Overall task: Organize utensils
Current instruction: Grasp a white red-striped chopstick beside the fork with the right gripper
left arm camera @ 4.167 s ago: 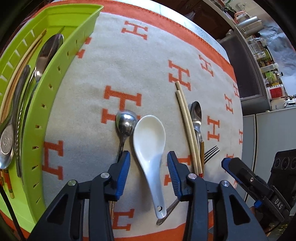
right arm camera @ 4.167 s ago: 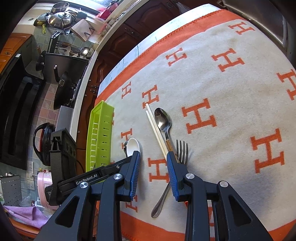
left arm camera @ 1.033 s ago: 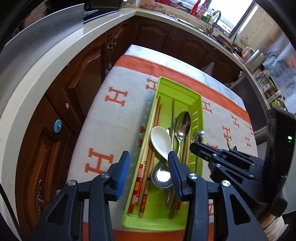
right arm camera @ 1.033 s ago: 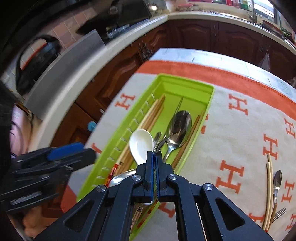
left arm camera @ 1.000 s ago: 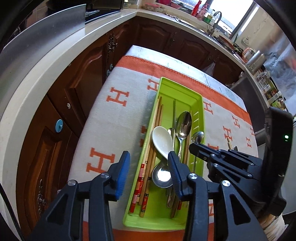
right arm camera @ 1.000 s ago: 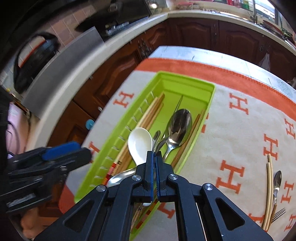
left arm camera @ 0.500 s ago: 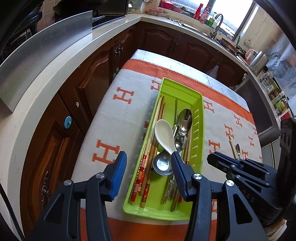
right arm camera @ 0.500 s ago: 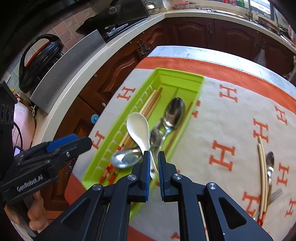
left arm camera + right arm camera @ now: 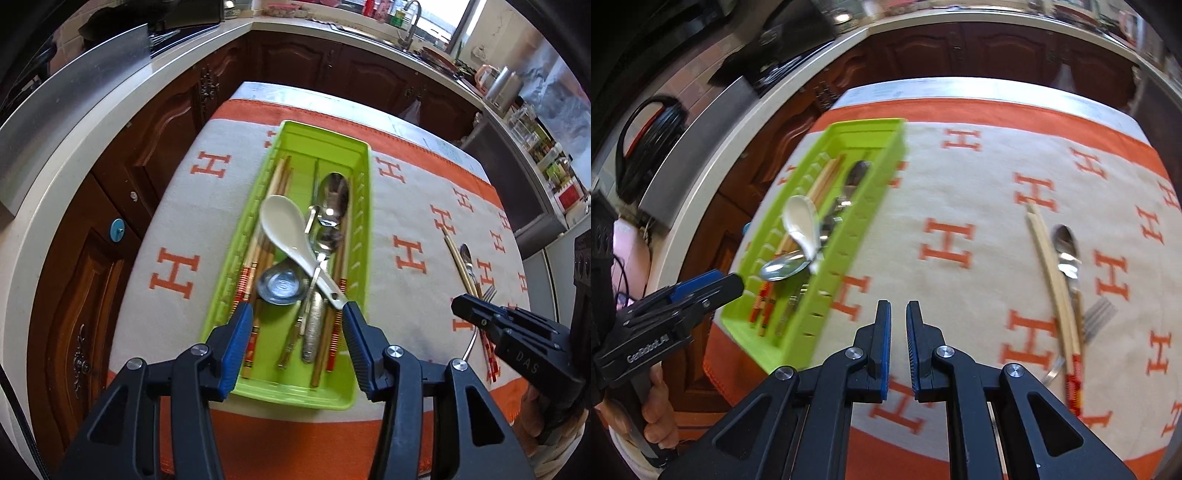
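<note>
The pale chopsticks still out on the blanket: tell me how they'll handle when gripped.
The pale chopsticks look thin, rigid and light, so they probably won't bend. They're smooth and lie as a loose pair, so one may slip free or roll. The soft blanket beneath likely damps rolling but leaves little gap for a gripper.

Both tools are black plastic. The left gripper [image 9: 297,319] has blue ribbed pads and silver screws, and its side reads "GenRobot.AI". The right gripper [image 9: 898,325] has blue pads too; "DAS" is printed on its side.
</note>
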A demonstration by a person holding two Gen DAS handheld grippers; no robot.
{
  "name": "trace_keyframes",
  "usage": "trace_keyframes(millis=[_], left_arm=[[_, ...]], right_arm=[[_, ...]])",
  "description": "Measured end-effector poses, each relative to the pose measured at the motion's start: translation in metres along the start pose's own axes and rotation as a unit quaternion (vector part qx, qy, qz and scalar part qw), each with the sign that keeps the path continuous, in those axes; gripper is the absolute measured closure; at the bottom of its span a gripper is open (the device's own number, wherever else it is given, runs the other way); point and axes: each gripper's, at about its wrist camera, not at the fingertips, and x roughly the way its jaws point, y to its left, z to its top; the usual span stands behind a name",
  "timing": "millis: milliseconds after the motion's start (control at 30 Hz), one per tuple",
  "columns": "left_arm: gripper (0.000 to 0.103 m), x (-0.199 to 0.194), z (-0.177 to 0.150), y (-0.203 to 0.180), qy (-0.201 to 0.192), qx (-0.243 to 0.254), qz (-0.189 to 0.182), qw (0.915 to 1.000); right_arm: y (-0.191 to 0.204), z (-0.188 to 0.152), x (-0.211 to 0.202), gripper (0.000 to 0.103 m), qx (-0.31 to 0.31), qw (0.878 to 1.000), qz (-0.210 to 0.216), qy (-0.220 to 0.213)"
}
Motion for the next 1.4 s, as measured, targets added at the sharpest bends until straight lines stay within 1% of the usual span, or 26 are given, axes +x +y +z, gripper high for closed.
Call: trace_keyframes(millis=[100,233,400,500,600,733,800,900,1000,1100,1167,1300,1400], left_arm=[[0.054,-0.002,0.000,-0.020,0.000,0.019,-0.007,0.9998],[0.054,-0.001,0.002,-0.052,0.000,0.050,-0.021,0.9985],[0.054,0.014,0.009,-0.093,0.013,0.084,-0.033,0.9958],[0.054,0.025,0.013,-0.113,0.023,0.096,-0.042,0.9942],[0.054,0.040,0.016,-0.131,0.036,0.104,-0.054,0.9925],[0.054,0.062,0.019,-0.148,0.065,0.098,-0.077,0.9901],[0.054,0.070,0.018,-0.152,0.075,0.093,-0.082,0.9895],[0.054,0.078,0.016,-0.155,0.086,0.089,-0.085,0.9887],[0.054,0.081,0.016,-0.153,0.091,0.085,-0.085,0.9887],[0.054,0.083,0.016,-0.147,0.094,0.076,-0.085,0.9889],[0.054,0.084,0.016,-0.142,0.097,0.070,-0.087,0.9890],[0.054,0.087,0.014,-0.136,0.103,0.060,-0.090,0.9888],[0.054,0.089,0.012,-0.134,0.108,0.057,-0.094,0.9880]], right_arm=[[-0.026,-0.002,-0.007,0.094,0.022,1.000,-0.009,-0.005],[-0.071,-0.002,-0.018,0.094,0.067,0.998,-0.018,-0.011],[-0.125,-0.004,-0.034,0.090,0.117,0.992,-0.030,-0.026],[-0.148,-0.005,-0.035,0.090,0.134,0.990,-0.033,-0.018],[-0.162,-0.005,-0.030,0.090,0.141,0.990,-0.025,-0.006],[-0.170,-0.005,-0.017,0.090,0.148,0.989,0.008,0.017],[-0.171,-0.004,-0.011,0.090,0.152,0.988,0.021,0.022],[-0.165,0.000,-0.004,0.090,0.142,0.989,0.036,0.031],[-0.158,0.005,0.003,0.090,0.132,0.990,0.034,0.040],[-0.155,0.008,0.012,0.090,0.122,0.991,0.017,0.056],[-0.154,0.009,0.020,0.092,0.121,0.990,0.017,0.068],[-0.150,0.012,0.031,0.094,0.115,0.990,0.006,0.082],[-0.147,0.014,0.034,0.094,0.105,0.991,-0.004,0.085]])
